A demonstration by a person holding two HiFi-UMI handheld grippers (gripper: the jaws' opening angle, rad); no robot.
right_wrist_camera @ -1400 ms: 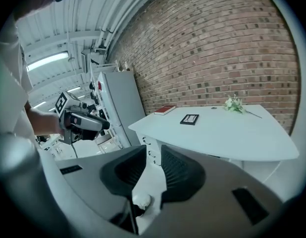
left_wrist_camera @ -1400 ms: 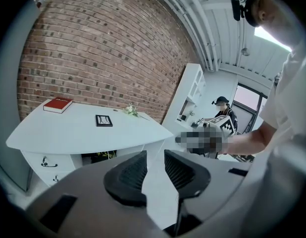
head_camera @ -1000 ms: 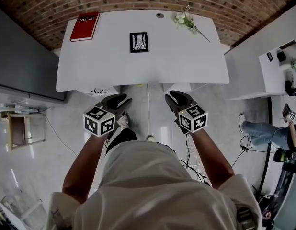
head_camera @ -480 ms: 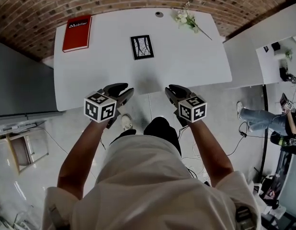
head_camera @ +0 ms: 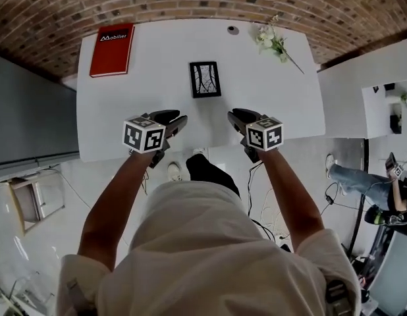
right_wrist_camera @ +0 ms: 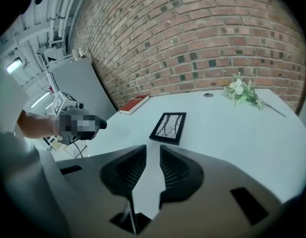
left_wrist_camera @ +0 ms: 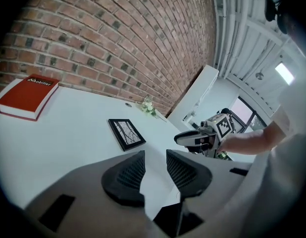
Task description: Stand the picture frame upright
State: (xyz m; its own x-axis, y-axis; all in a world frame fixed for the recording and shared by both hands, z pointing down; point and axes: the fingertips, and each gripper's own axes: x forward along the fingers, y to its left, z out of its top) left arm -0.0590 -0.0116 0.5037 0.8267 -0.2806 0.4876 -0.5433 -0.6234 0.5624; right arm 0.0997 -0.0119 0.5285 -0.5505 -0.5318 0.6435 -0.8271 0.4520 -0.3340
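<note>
The picture frame [head_camera: 205, 79] is black with a branch drawing and lies flat in the middle of the white table [head_camera: 124, 124]. My left gripper [head_camera: 172, 120] hovers over the table's near edge, short of the frame and to its left. Its jaws have just been opening and hold nothing. My right gripper [head_camera: 237, 117] hovers at the same edge to the frame's right, open and empty. The frame [left_wrist_camera: 126, 133] lies ahead of the left jaws [left_wrist_camera: 154, 161], and the frame [right_wrist_camera: 169, 127] lies just beyond the right jaws [right_wrist_camera: 153, 157].
A red book [head_camera: 112, 49] lies at the table's far left corner. A sprig of white flowers [head_camera: 274, 41] lies at the far right, near a cable hole [head_camera: 232, 29]. A brick wall backs the table. A grey cabinet [head_camera: 26, 110] stands left, a white counter [head_camera: 361, 91] right.
Both grippers have moved forward from over the floor to the table's near edge, closer to the frame. The frame, book and flowers have not shifted on the table.
</note>
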